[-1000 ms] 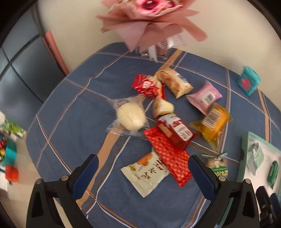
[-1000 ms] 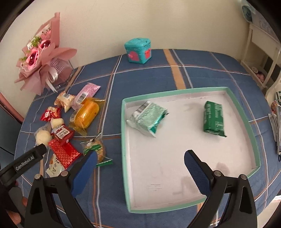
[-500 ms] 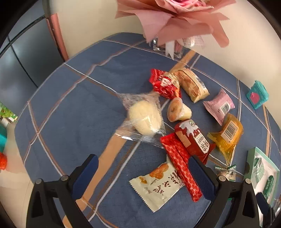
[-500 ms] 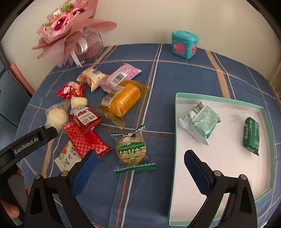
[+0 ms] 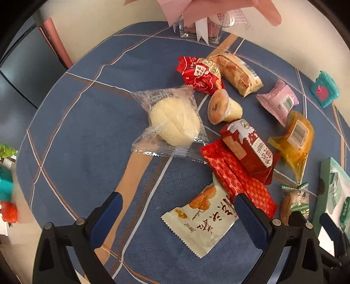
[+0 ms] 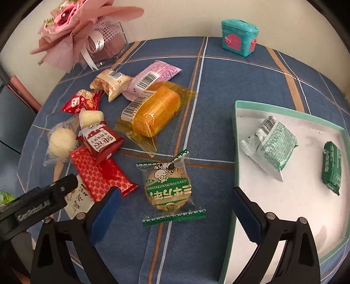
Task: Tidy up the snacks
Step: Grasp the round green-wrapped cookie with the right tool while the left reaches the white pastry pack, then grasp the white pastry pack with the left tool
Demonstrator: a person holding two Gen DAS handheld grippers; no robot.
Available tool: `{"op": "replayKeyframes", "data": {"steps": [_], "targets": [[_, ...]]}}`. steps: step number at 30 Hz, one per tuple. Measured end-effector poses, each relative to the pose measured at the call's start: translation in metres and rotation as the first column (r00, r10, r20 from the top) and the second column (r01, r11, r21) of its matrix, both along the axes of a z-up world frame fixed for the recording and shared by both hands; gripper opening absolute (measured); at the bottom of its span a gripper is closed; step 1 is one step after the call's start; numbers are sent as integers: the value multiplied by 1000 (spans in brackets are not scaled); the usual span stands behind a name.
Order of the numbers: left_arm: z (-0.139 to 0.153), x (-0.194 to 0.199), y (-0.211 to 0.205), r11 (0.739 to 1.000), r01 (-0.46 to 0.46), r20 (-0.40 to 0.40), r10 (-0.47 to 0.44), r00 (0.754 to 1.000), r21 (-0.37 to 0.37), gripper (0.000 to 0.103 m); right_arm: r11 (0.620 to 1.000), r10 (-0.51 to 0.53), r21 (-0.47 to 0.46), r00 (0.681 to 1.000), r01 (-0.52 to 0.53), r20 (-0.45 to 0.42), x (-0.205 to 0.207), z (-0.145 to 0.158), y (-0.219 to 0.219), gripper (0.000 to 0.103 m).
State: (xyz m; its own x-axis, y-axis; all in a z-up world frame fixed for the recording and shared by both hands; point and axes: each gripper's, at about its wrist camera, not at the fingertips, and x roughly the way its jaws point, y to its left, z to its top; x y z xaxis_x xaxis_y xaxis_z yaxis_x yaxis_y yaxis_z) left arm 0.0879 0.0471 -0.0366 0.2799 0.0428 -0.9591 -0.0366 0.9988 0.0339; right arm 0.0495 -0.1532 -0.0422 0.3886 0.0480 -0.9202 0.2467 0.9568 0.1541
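Clearly the right gripper (image 6: 175,209), fingers spread wide and empty, is nearer the round green-wrapped cracker (image 6: 168,185), lying flat just beyond them, left of the tray (image 6: 236,153); the left gripper (image 5: 178,215), likewise wide, probably hovers over the cream packet (image 5: 203,218).

1. The left wrist view looks down from close above the counter (image 5: 87,142), facing the pink bouquet (image 5: 218,13) at the wall.
2. The right wrist view sits a little farther right, looking down the same way, with the mint tray (image 6: 237,135) at its right.
3. Both views share the snack pile, including the red patterned packet (image 5: 238,181) (image 6: 98,174).
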Motion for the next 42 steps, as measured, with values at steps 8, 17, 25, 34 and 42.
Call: {"op": "replayKeyframes", "data": {"steps": [8,17,25,34,42], "targets": [[-9,3,7,1000,-5,-31,4,999,-27,102,999,42,-29,998,-43,-41,10,-14,9,75],[-22,1,0,998,56,-73,-57,996,-15,102,999,47,-19,996,-49,-77,11,-23,9,51],[-33,-1,-26,993,114,-94,-116,989,-21,99,999,37,12,994,-36,-102,-8,-26,9,51],[-38,8,-42,988,152,-95,-152,984,-9,81,999,28,21,987,-25,-156,-36,-29,9,51],[-33,4,-48,988,153,-69,-155,986,-29,55,999,34,22,986,-31,-164,-35,-32,18,51]]}}
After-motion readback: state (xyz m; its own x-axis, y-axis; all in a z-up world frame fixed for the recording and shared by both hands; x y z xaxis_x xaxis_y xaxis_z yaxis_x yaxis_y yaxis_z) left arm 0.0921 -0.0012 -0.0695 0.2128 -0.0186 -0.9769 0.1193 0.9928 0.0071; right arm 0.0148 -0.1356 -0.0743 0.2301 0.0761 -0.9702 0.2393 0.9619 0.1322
